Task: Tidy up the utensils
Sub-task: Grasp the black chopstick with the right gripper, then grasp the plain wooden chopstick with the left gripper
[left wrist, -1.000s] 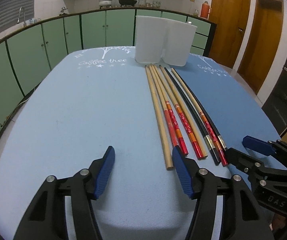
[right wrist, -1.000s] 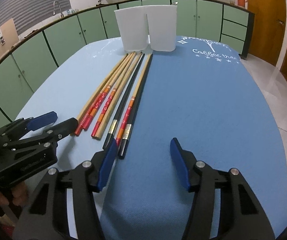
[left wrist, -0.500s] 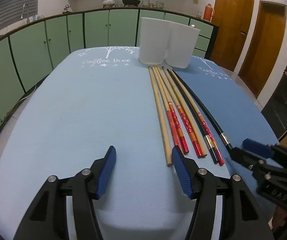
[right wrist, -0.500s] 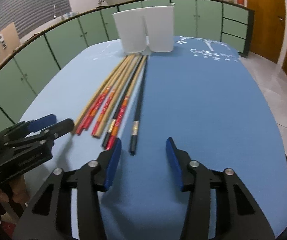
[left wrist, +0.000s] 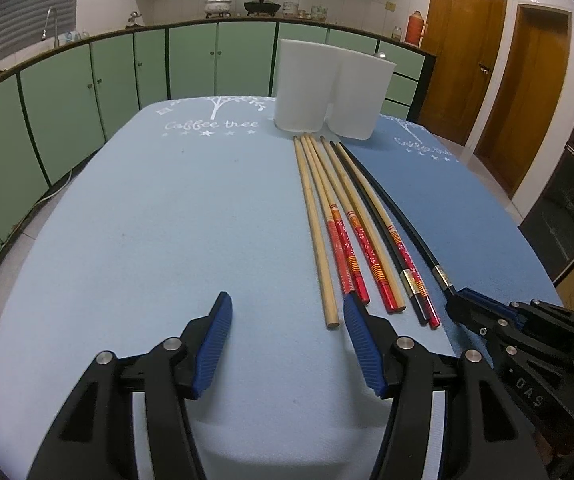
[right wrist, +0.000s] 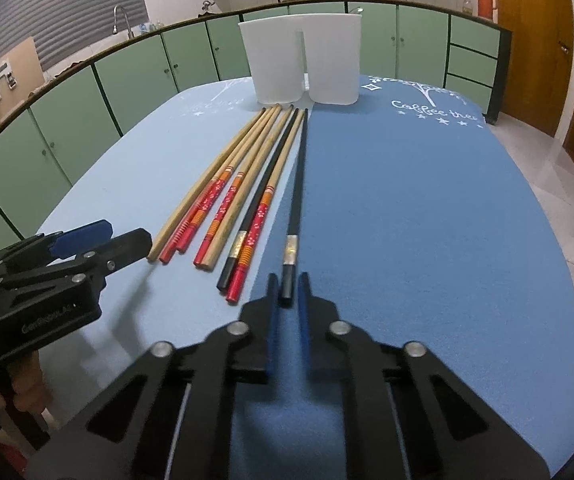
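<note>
Several chopsticks (left wrist: 351, 216) lie side by side on the blue table cover, tips toward a white two-compartment holder (left wrist: 329, 90) at the far end. My right gripper (right wrist: 287, 300) is shut on the near end of a black chopstick (right wrist: 295, 200), the rightmost one, which rests on the cover. It also shows in the left wrist view (left wrist: 403, 220), with the right gripper (left wrist: 457, 302) at its end. My left gripper (left wrist: 285, 344) is open and empty, just left of the bundle's near ends. The holder also shows in the right wrist view (right wrist: 301, 60).
The table cover (right wrist: 427, 220) is light blue on the left and darker blue on the right. Green cabinets (left wrist: 87, 92) curve around behind the table. Wooden doors (left wrist: 519, 72) stand at the right.
My right gripper moved forward and closed on the black chopstick's near end, which had shifted right, apart from the bundle. My left gripper stayed open, nearly still.
</note>
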